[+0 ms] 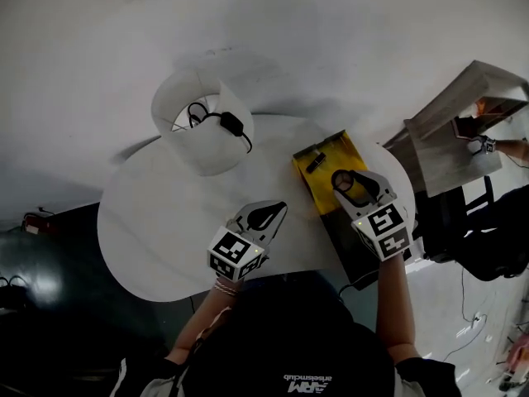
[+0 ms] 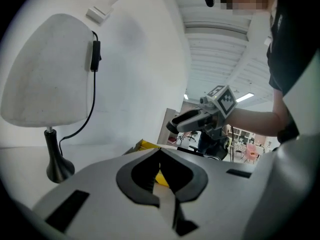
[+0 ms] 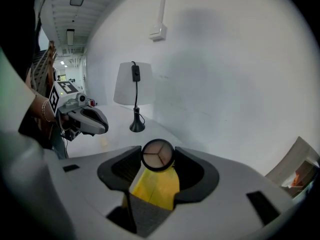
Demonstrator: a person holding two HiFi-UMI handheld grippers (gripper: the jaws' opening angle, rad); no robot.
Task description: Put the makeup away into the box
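White table (image 1: 165,222); compact (image 3: 158,154) above yellow box (image 1: 318,192)

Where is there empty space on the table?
The table is bare on its left, between the lamp and the near edge. The right side is crowded: the yellow box, with the right gripper holding a round compact over it.

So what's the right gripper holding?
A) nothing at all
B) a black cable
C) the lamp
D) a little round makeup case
D: the right gripper has its jaws closed on a round makeup case, held above the yellow box.
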